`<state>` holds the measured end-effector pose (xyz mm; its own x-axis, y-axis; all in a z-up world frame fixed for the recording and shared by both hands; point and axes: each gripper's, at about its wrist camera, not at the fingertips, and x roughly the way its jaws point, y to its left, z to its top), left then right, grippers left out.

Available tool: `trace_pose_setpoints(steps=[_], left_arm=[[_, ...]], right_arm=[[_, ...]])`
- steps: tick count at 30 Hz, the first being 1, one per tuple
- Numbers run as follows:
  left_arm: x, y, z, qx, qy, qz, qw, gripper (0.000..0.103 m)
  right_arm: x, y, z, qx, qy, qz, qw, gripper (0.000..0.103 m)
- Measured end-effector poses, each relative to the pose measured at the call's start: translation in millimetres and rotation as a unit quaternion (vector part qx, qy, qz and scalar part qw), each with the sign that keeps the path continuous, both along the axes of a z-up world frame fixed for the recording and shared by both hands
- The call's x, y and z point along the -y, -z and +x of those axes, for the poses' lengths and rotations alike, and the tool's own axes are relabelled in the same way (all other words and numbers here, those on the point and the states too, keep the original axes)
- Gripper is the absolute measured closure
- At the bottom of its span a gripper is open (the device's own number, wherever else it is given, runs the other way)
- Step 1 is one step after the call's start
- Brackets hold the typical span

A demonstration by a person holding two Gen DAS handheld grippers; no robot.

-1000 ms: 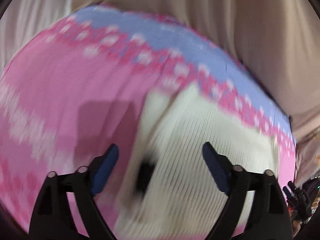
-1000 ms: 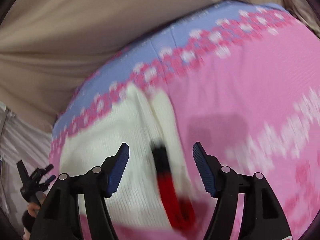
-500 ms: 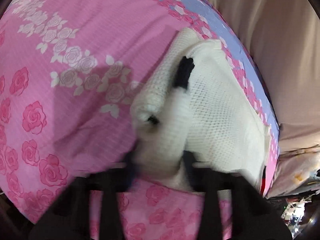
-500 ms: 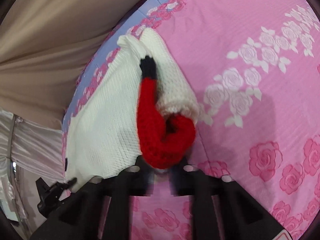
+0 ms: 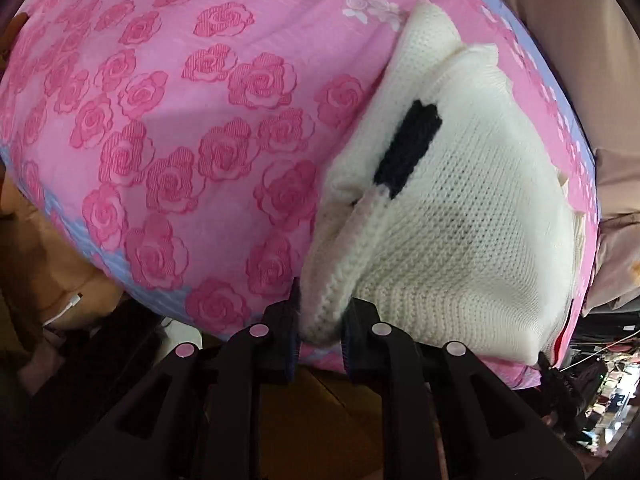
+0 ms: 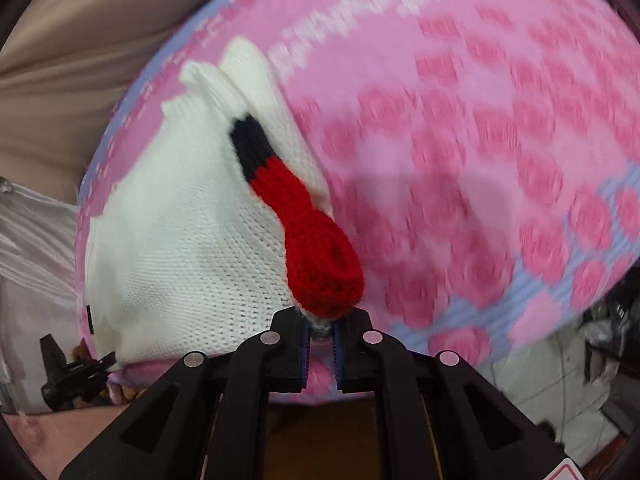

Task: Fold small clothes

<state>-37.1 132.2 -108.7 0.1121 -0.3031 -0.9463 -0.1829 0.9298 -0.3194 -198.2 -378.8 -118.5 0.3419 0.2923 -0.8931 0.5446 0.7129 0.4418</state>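
Note:
A small cream knitted sweater (image 5: 460, 216) with a black patch (image 5: 408, 148) lies on a pink rose-patterned sheet (image 5: 180, 120). My left gripper (image 5: 320, 336) is shut on its cream ribbed cuff at the near edge of the sheet. In the right wrist view the same sweater (image 6: 180, 232) shows a red sleeve end (image 6: 316, 256) with a black band (image 6: 250, 148). My right gripper (image 6: 322, 340) is shut on the knit just below the red sleeve end. The sleeves lie folded over the sweater's body.
The sheet (image 6: 500, 140) has a lilac border and drapes over the near edge. Beige fabric (image 6: 80, 40) lies behind it. The other gripper (image 6: 68, 372) shows at the left of the right wrist view. A cluttered floor area (image 5: 592, 380) lies at the right.
Both grippers went from open above the sweater to shut on its sleeve ends. They have pulled back toward the near edge of the sheet, drawing the sleeves along.

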Motion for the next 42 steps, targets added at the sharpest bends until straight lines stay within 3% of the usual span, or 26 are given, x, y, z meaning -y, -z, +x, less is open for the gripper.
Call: trace_pose_setpoints(steps=[4,6,8,11,14,17,18,19,20,21,23,26,28,31,32,36,37,39,42], left_arm=[[11,-36,14,0.054,0.027,0.014,0.9981,0.070],[14,-71,30,0.119,0.034,0.011,0.9922,0.046],[20,-94,51,0.166,0.027,0.008,0.9856,0.033],[41,-98,95,0.189,0.032,-0.007,0.9815,0.023],[67,-69,135,0.164,0.046,-0.006,0.9854,0.023],[89,-33,152,0.128,0.063,0.000,0.9898,0.028],[93,-25,152,0.120,0.065,0.012,0.9906,0.044],[97,-16,154,0.112,0.069,0.023,0.9910,0.055],[96,-13,153,0.110,0.066,0.034,0.9912,0.077],[92,-15,152,0.113,0.055,0.032,0.9916,0.095],[77,-27,151,0.122,0.031,-0.001,0.9920,0.095],[65,-39,153,0.143,0.027,0.023,0.9891,0.096],[62,-33,157,0.135,0.027,0.025,0.9901,0.096],[70,-10,164,0.123,0.035,0.048,0.9905,0.095],[74,-10,163,0.140,0.042,0.059,0.9876,0.095],[76,-19,159,0.135,0.053,0.067,0.9871,0.091],[74,-29,154,0.146,0.048,0.072,0.9855,0.088],[72,-46,143,0.165,0.036,0.094,0.9811,0.059],[84,-75,112,0.209,0.048,0.090,0.9725,0.048]], right_arm=[[8,-19,12,0.009,-0.001,-0.013,1.000,0.074],[15,-42,23,0.030,0.008,-0.051,0.998,0.059],[24,-66,40,0.080,0.025,-0.079,0.993,0.041],[27,-75,91,0.117,0.016,-0.075,0.990,0.041],[8,-64,151,0.128,-0.023,-0.094,0.987,0.041],[-5,-40,190,0.103,-0.044,-0.090,0.990,0.041],[-7,-30,198,0.093,-0.044,-0.082,0.991,0.041],[-8,-22,199,0.086,-0.042,-0.078,0.992,0.049],[-9,-17,201,0.086,-0.040,-0.068,0.993,0.076],[-9,-17,201,0.091,-0.037,-0.055,0.994,0.092],[-4,-40,190,0.146,-0.014,-0.022,0.989,0.094],[15,-76,175,0.198,0.011,-0.040,0.979,0.095],[30,-69,175,0.181,0.013,-0.054,0.982,0.096],[40,-12,188,0.092,-0.002,-0.063,0.994,0.098],[41,-5,187,0.105,0.002,-0.057,0.993,0.098],[39,-21,180,0.102,0.015,-0.043,0.994,0.092],[38,-29,174,0.100,0.016,-0.059,0.993,0.082],[30,-52,157,0.110,0.025,-0.089,0.990,0.071],[-8,-77,149,0.140,-0.025,-0.089,0.986,0.068]])
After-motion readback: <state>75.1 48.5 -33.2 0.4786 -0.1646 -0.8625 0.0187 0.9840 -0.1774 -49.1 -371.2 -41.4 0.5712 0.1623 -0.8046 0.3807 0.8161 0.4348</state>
